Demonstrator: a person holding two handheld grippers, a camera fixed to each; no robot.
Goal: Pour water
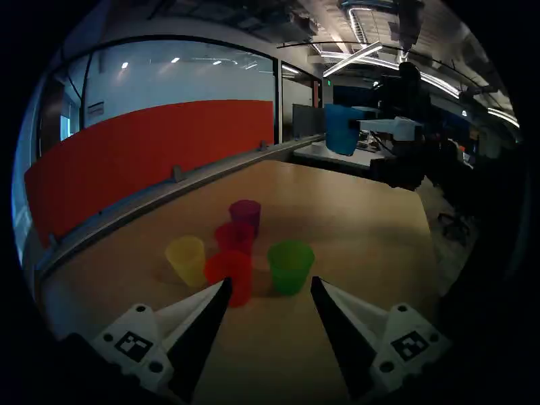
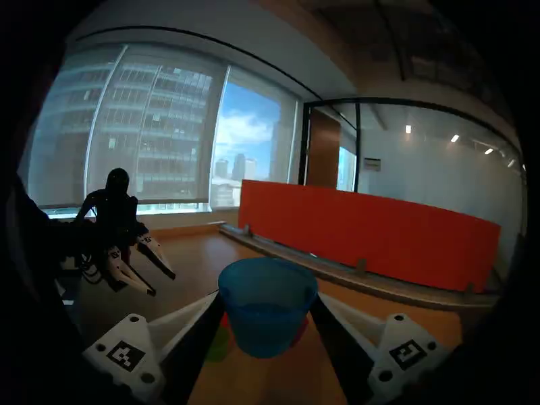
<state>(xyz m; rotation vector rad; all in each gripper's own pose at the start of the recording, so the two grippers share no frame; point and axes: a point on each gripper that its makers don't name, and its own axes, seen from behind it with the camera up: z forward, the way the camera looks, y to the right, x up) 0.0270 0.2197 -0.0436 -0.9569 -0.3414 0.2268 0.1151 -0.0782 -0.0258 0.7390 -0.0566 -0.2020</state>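
**Inspector:** Blue cup, position and attitude?

**Assistant:** Clamped between the two fingers of the right gripper, one finger pressing on each side of its wall. It stands upright with its long axis vertical and its mouth pointing up. The lower part of the cup is darker, consistent with water. It is held in the air, clear of the table.

**Inspector:** Confirmed from the other side?

**Assistant:** Yes. The left gripper view shows the blue cup upright, high over the table's far edge, with the right gripper reaching in level from the side.

**Inspector:** Left gripper?

**Assistant:** The left gripper has its fingers apart and holds nothing. It is low over the near edge of the table and angled down at it. In the right gripper view, the left gripper points down toward the wood, gripped from above by a hand seen in silhouette.

**Inspector:** Items on the table?

**Assistant:** Five cups stand upright, clustered toward the near edge. They are the yellow cup, red cup, green cup, a second red cup behind them, and the purple cup farthest back. An orange partition runs along the left edge.
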